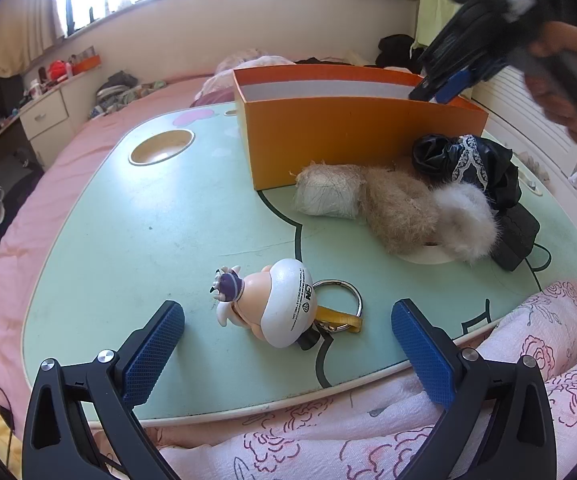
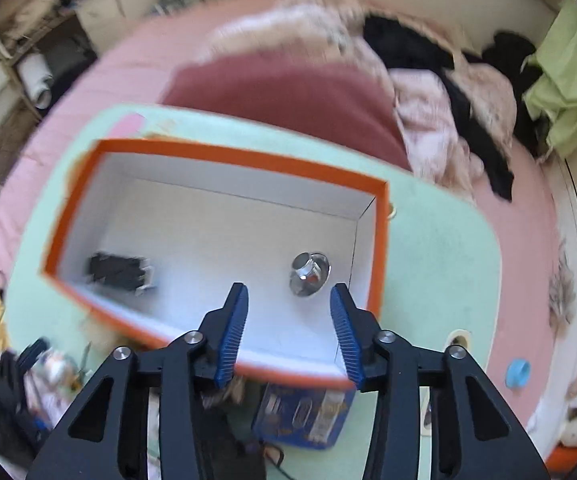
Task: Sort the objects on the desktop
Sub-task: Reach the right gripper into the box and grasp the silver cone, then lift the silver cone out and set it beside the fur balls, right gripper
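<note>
A pig figure keychain [image 1: 272, 306] with a metal ring [image 1: 338, 294] lies on the green table [image 1: 136, 248], just ahead of and between the fingers of my open, empty left gripper [image 1: 288, 324]. An orange box [image 1: 352, 140] stands behind it. My right gripper [image 2: 288, 300] is open and empty, hovering above the box [image 2: 224, 160]; it also shows in the left wrist view [image 1: 440, 90] over the box's right end. Inside the box lie a shiny metal piece [image 2: 308, 274] and a black object [image 2: 120, 270].
Beside the box sit a grey bundle [image 1: 326, 196], tan fluff [image 1: 398, 212], white fluff [image 1: 464, 220], black lace cloth [image 1: 464, 160] and a black case [image 1: 516, 236]. A blue packet [image 2: 304, 416] lies under the right gripper. Pink bedding [image 1: 368, 432] surrounds the table.
</note>
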Demonstrator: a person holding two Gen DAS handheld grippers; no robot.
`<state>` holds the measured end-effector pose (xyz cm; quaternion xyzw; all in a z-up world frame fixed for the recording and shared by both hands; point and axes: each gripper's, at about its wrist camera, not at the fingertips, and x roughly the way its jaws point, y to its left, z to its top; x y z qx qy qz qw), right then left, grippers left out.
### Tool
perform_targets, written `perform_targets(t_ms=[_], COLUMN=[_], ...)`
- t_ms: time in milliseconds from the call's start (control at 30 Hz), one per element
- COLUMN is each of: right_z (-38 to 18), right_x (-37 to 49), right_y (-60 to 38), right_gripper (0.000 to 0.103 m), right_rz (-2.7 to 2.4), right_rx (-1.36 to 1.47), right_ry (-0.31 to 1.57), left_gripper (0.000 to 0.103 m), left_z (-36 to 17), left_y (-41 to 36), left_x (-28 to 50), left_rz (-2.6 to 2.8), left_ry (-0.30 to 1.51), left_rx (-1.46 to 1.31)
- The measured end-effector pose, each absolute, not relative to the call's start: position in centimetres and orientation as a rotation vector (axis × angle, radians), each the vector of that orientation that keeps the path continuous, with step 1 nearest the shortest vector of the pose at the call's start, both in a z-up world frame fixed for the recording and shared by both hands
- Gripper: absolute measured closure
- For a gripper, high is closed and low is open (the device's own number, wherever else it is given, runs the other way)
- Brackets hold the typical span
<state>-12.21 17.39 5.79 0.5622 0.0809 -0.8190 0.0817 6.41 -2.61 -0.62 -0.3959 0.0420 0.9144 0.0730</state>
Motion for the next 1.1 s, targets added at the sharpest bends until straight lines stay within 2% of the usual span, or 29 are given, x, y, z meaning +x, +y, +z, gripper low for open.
perform_targets(t_ms=[233,267,300,333,400,500,733,867,967,1067,1100], right_z=[2.2,1.5,0.9,1.0,1.5,2.4,9.4,9.3,8.2,7.6,7.8], right_x=[-15.5,-15.8,-16.0,-16.1,-16.2,-15.4,-7.4,-2.9,-2.9,-2.3,-1.7], right_y=[15.3,14.9,14.6,14.5,14.4,15.2,16.2,14.2,13.4,13.6,13.7], right_gripper=[0.06,0.061,0.068,0.072,0.072,0.072,0.072,0.071,0.071,0.057,0.049], right_rz=[-2.475,-2.472,-2.469,-2.484,-2.487,-2.46,-2.405,-2.309,-2.302,-2.384,-2.412], right_rx=[1.851,1.872,1.885,1.871,1.871,1.818,1.457,1.403,1.377,1.323,1.286], right_ry=[0.497,0.537,0.581,0.562,0.529,0.383,0.083,0.101,0.085,0.106,0.094], left_gripper=[0.001,0.001,0.001,0.001,0.001,0.001,0.001,0.001,0.001,0.001,0.001], left_z=[-0.6,-0.6,-0.5,-0.5,-0.3,-0.3,-0.3,-0.3,-0.3,-0.3,-0.4], left_y=[-2.6,-2.5,-2.3,-2.3,-2.2,-2.2,-2.2,-2.2,-2.1,-2.1,-2.2], left_x=[6.5,6.5,6.5,6.5,6.5,6.4,6.4,6.4,6.4,6.4,6.4], left_rz=[2.748,2.749,2.749,2.748,2.748,2.749,2.748,2.748,2.748,2.748,2.748], left_ry=[0.128,0.129,0.128,0.126,0.125,0.125,0.126,0.126,0.125,0.126,0.126], left_rx=[-1.187,-1.185,-1.184,-1.185,-1.183,-1.182,-1.182,-1.181,-1.18,-1.181,-1.18])
